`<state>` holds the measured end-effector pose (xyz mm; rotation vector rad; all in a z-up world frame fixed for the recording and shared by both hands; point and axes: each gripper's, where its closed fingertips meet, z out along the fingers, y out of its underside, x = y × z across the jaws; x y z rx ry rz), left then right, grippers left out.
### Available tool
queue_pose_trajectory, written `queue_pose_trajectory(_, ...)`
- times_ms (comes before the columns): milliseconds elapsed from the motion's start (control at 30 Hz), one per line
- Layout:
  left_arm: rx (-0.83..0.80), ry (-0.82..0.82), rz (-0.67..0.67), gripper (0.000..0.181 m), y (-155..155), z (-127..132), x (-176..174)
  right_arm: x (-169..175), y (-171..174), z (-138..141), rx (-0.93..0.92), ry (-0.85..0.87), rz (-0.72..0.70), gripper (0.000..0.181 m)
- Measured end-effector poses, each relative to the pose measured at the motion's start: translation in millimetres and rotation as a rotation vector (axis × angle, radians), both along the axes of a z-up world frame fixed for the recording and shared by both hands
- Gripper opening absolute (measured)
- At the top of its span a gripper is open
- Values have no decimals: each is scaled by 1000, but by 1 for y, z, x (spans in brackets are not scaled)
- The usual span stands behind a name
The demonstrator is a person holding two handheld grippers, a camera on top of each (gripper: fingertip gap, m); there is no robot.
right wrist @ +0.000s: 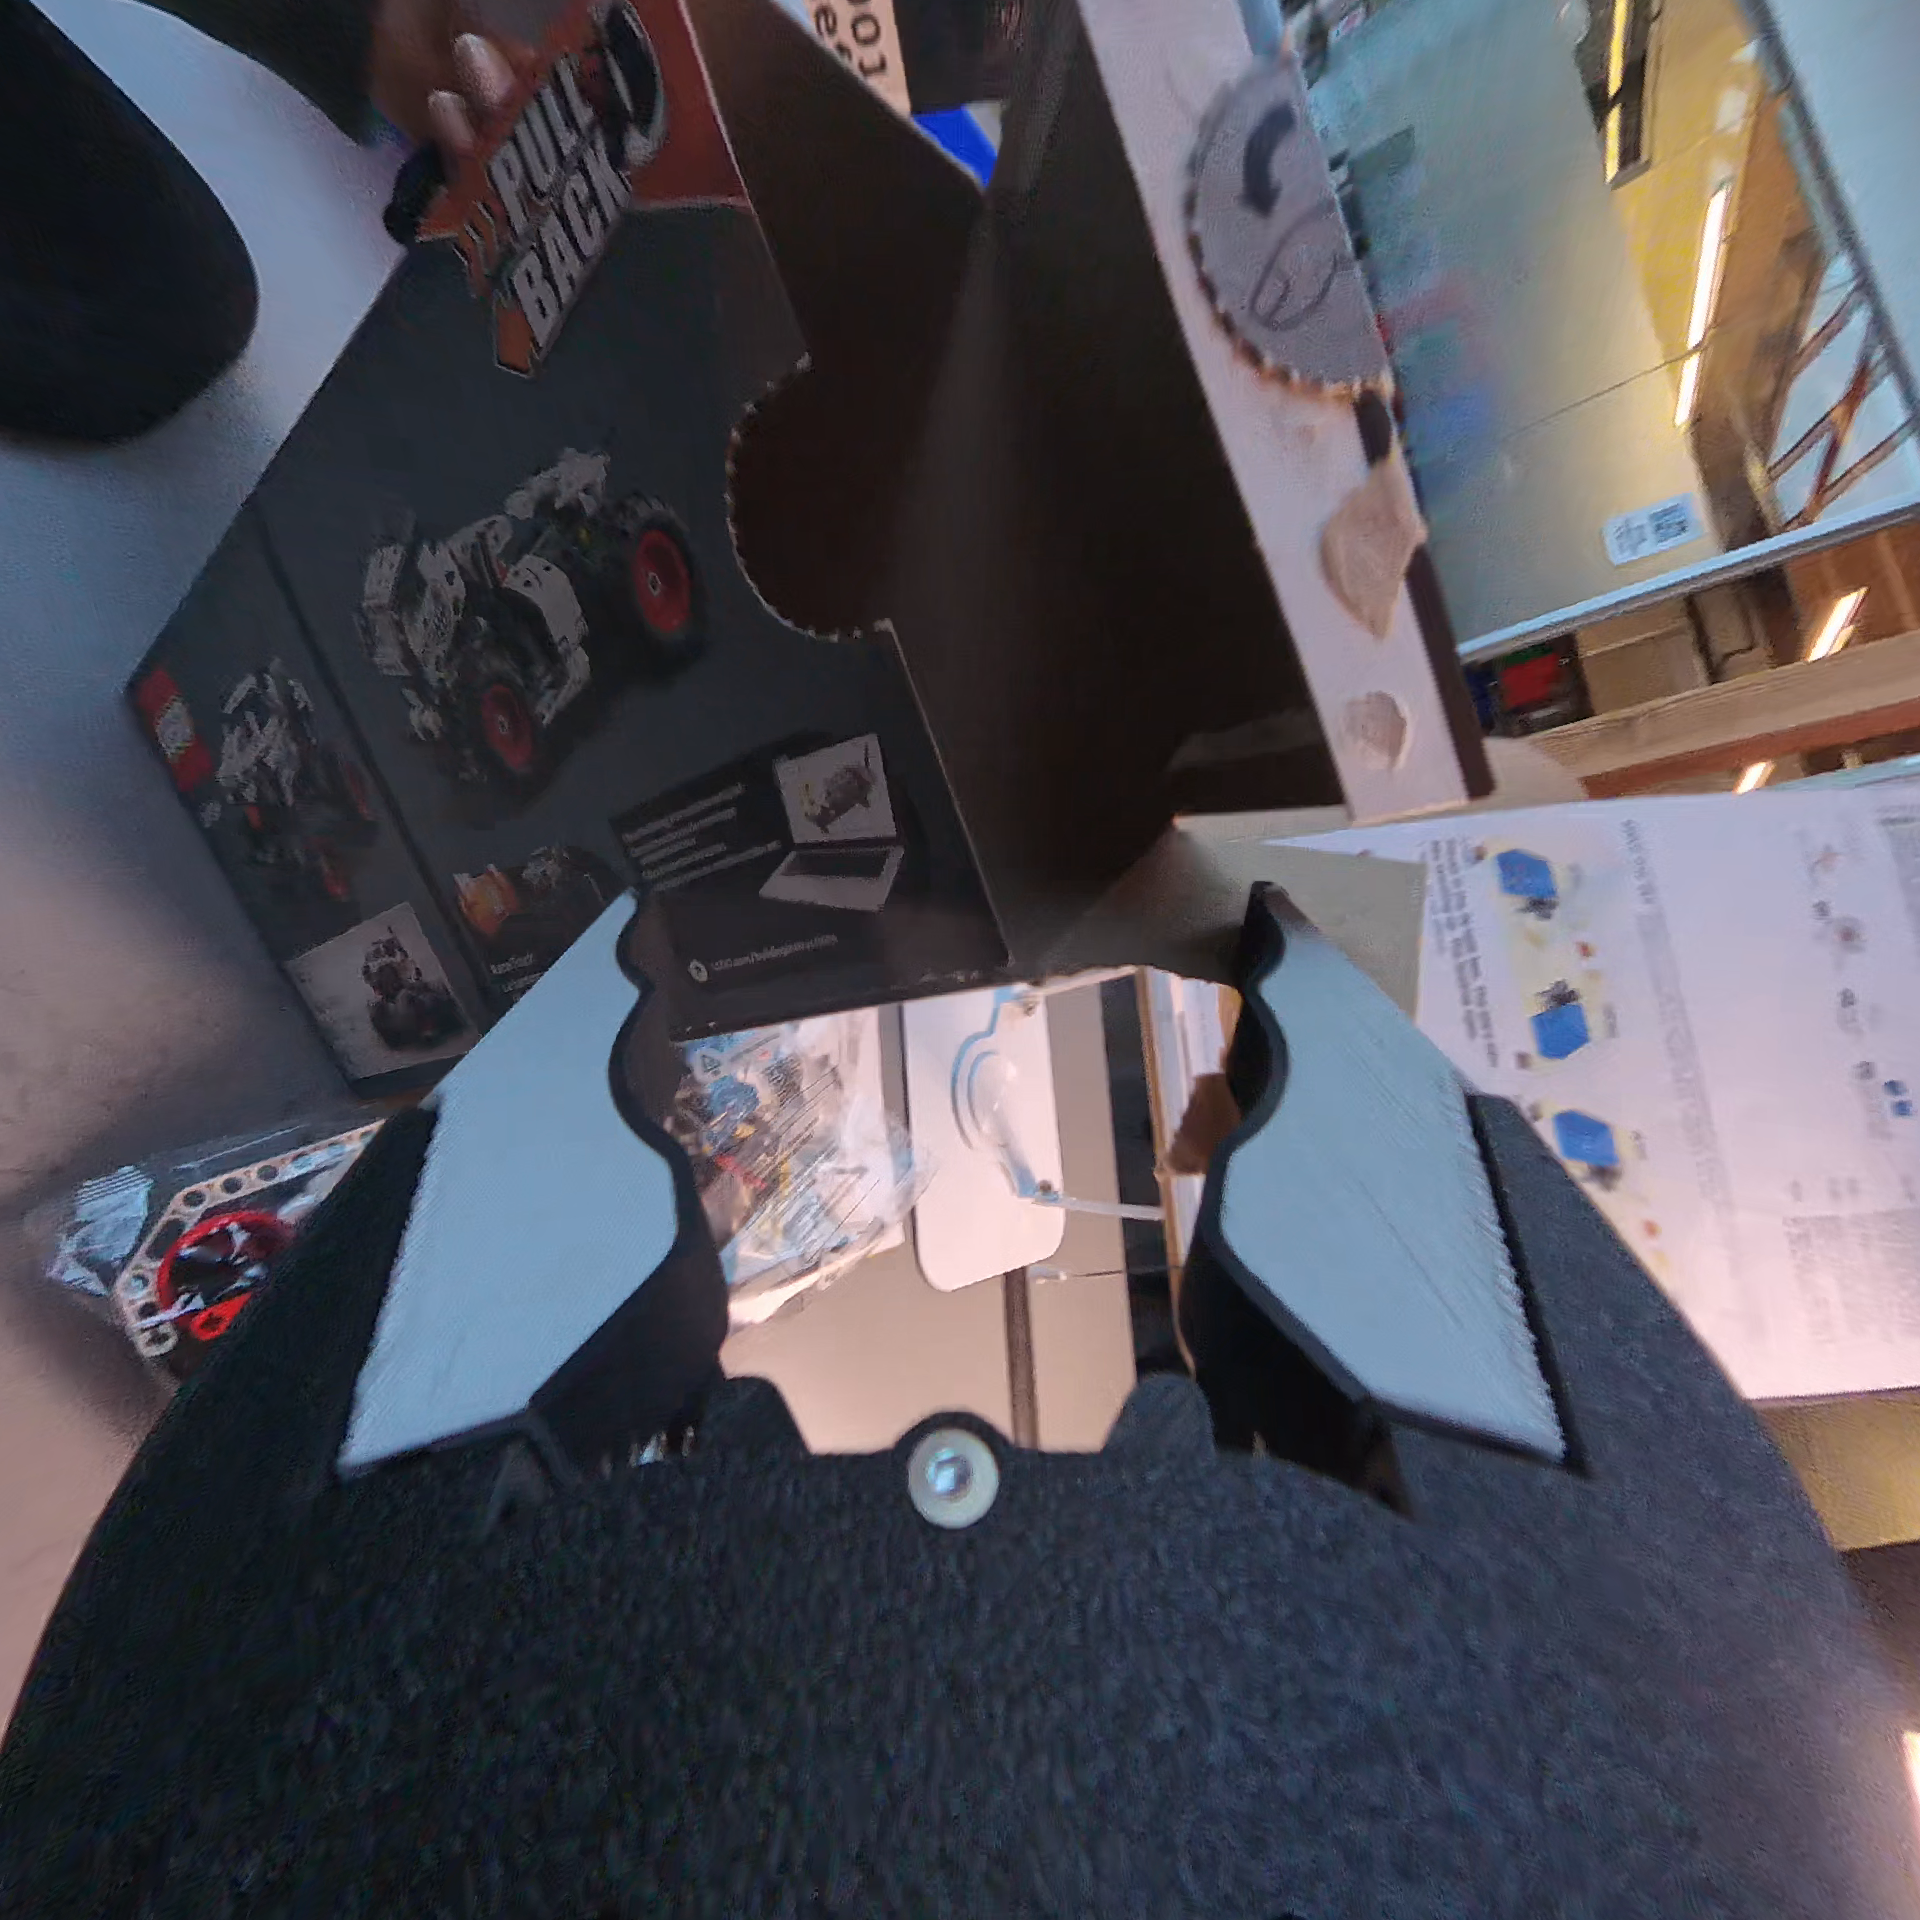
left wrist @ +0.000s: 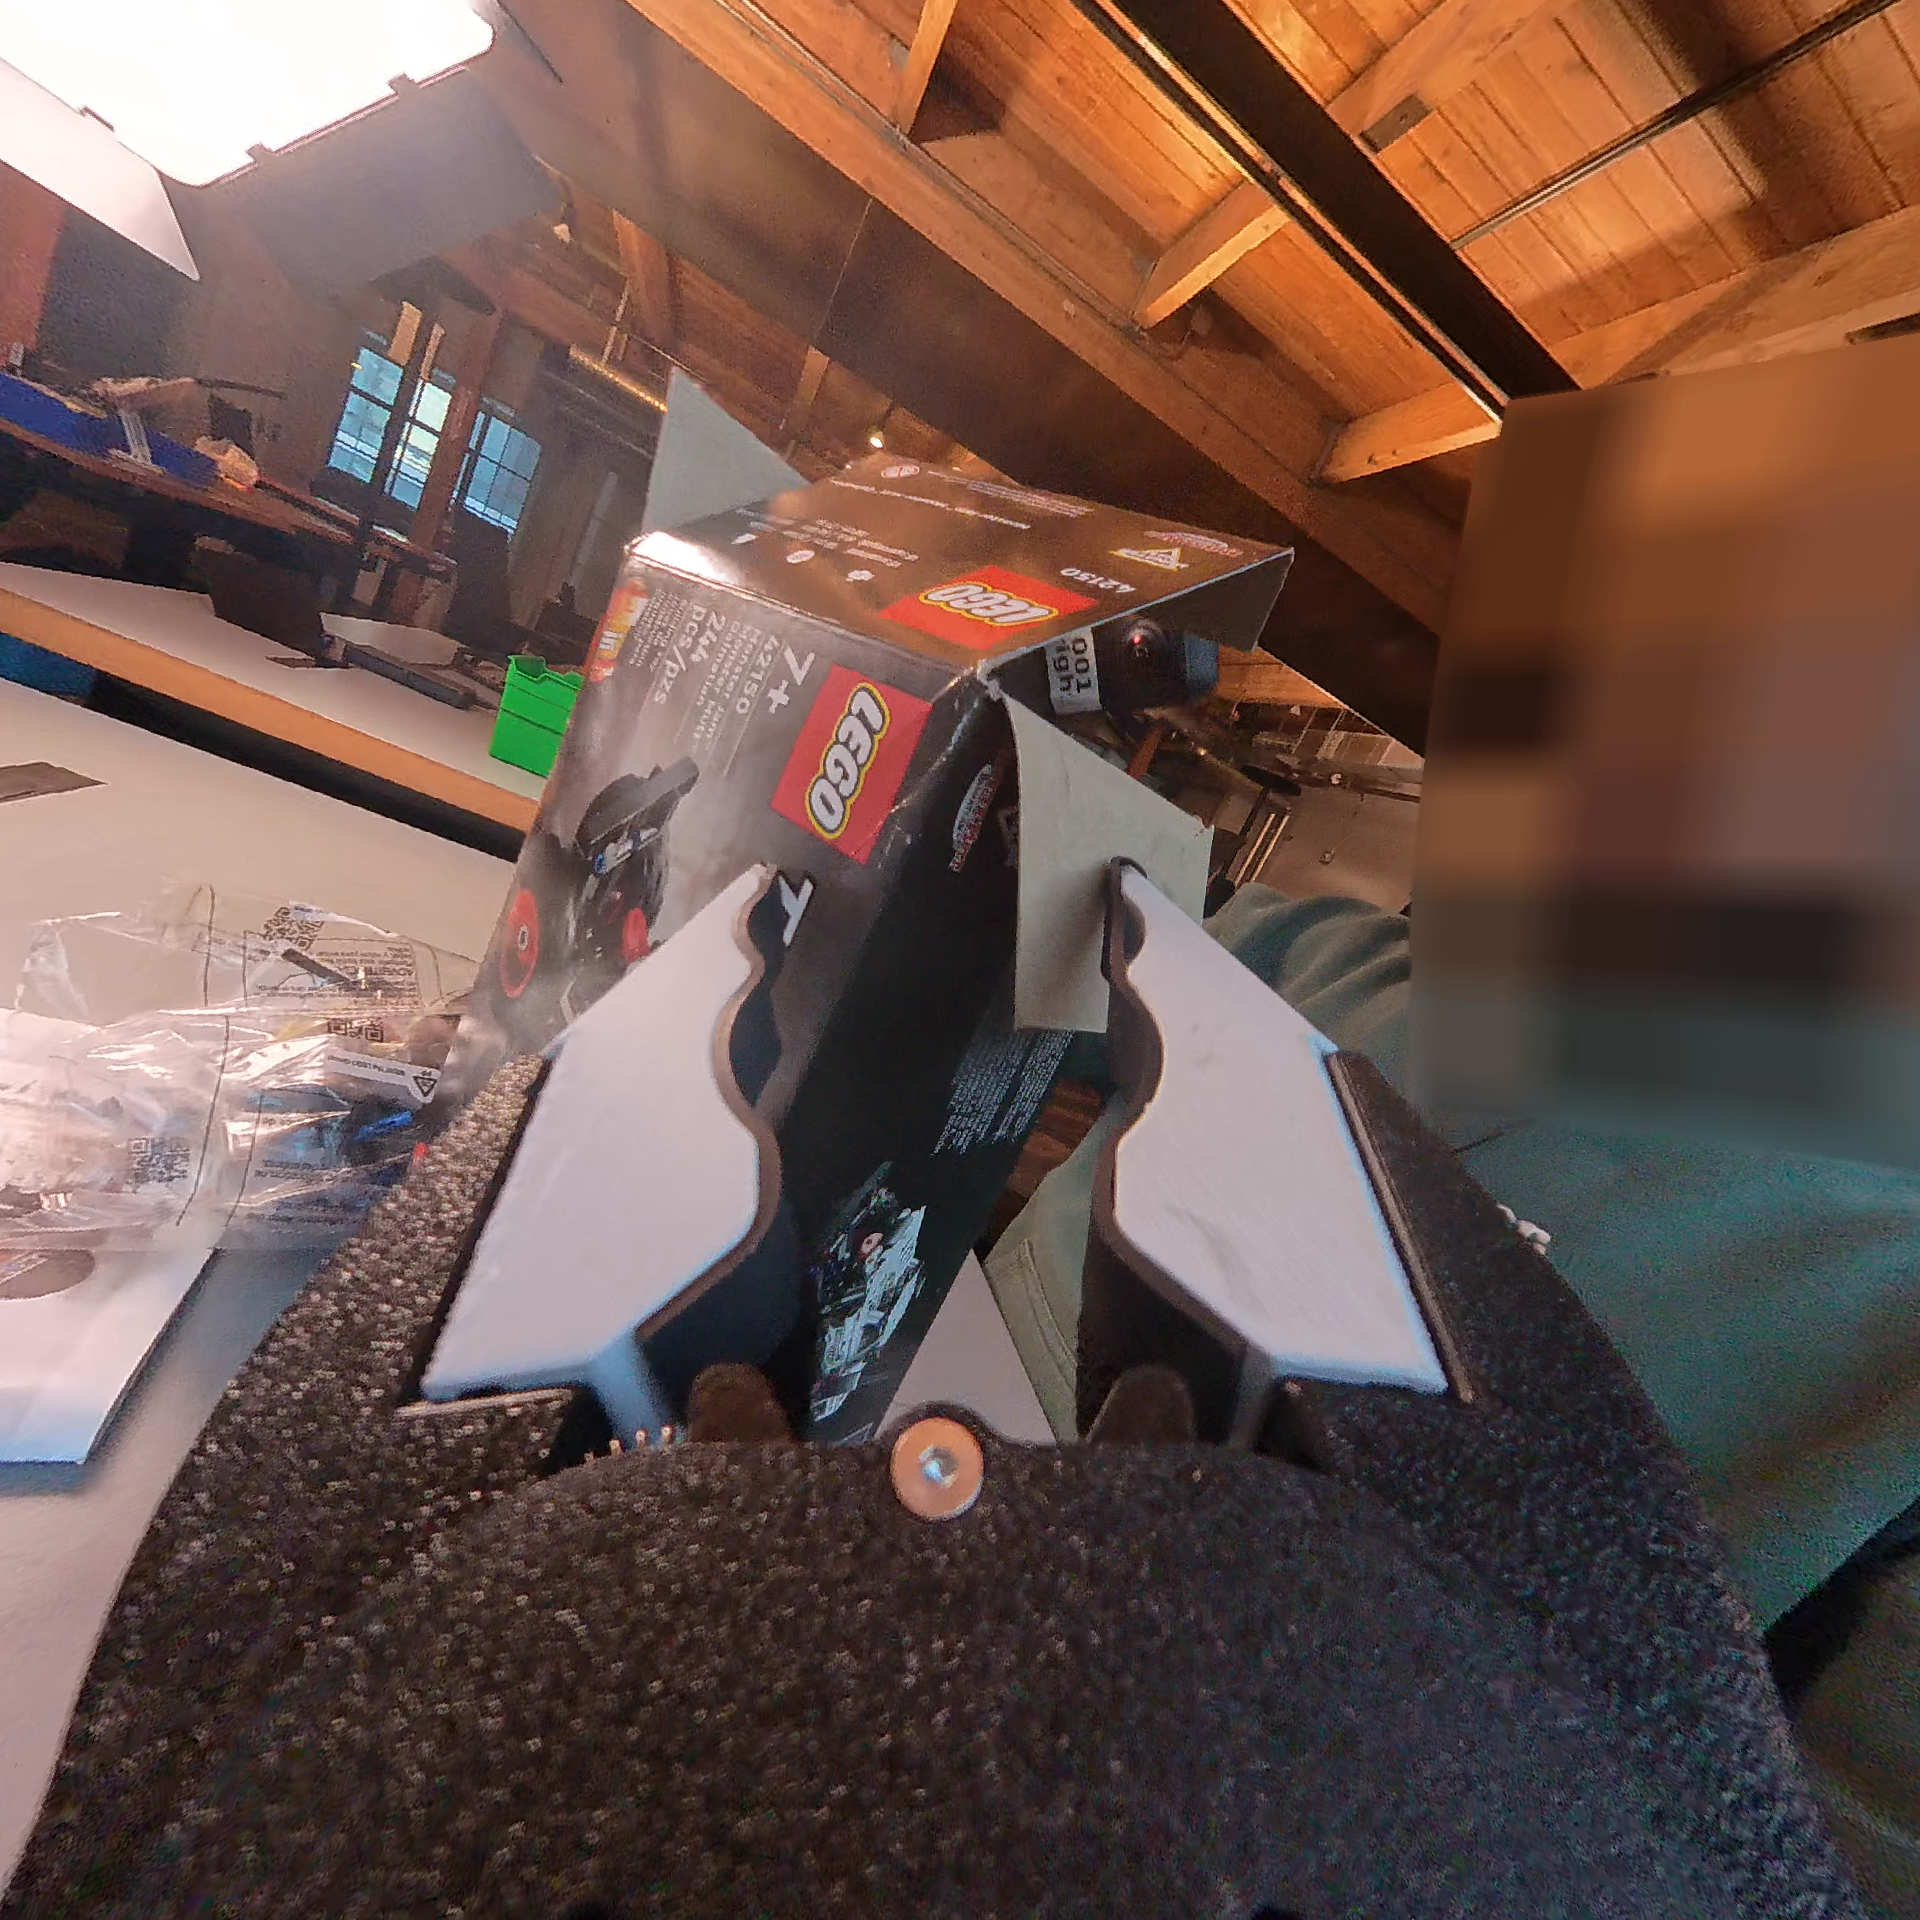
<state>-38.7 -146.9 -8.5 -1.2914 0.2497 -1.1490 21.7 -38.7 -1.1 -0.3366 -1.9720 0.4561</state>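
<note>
Overhead, wooden beams and planks (left wrist: 1299, 208) fill the left wrist view from twelve to two o'clock, with a bright skylight (left wrist: 239, 83) at eleven and paned windows (left wrist: 426, 426) farther back. Below lies a pale grey table (left wrist: 208, 821) with an orange edge; a green bin (left wrist: 535, 712) stands on it at ten o'clock, and clear parts bags (left wrist: 197, 1081) lie at nine beside a white booklet (left wrist: 94, 1351). The left gripper (left wrist: 940, 883) has its fingers spread, and the dark toy box (left wrist: 790, 748) sits between them, its grey end flap (left wrist: 1101, 862) against the right finger; whether they press it I cannot tell. The right gripper (right wrist: 940, 914) is also spread and clamps nothing, with the box (right wrist: 540, 623) just beyond its tips at twelve o'clock, open end toward it. A hand (right wrist: 457, 83) grips the far end of the box at eleven. A printed sheet (right wrist: 1683, 1039) lies at three o'clock, and another bag (right wrist: 177, 1247) at nine.
</note>
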Motion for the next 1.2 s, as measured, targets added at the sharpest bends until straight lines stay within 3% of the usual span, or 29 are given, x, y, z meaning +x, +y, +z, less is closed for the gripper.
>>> queue_pose_trajectory(100, 13, 16, 0, 56, 0, -1, 0, -2, 10, -20, -131, -122, -10, 110)
queue_pose_trajectory(200, 19, 19, -1, 56, 1, -2, 1, -7, 1, -20, -347, -82, 37, 89)
queue_pose_trajectory(533, 88, 133, 104, 51, 2, -1, 16, -1, -32, -15, -686, 15, 162, 64)
queue_pose_trajectory(667, 116, 172, 180, 45, 0, 1, 11, 4, -27, -15, -710, 27, 171, 56)
queue_pose_trajectory(767, 139, 191, 320, 37, -8, 7, -10, 12, -22, -13, -679, 8, 159, 56)
queue_pose_trajectory(867, 156, 173, 382, 54, -25, 27, -23, 20, -18, -2, -660, 13, 166, 57)
queue_pose_trajectory(1033, 158, 534, 565, 67, -32, 56, -6, 34, -16, 37, -647, 47, 221, 52)
queue_pose_trajectory(1200, 58, 835, 596, 68, -18, 73, 7, 23, -14, 64, -545, 85, 217, 53)
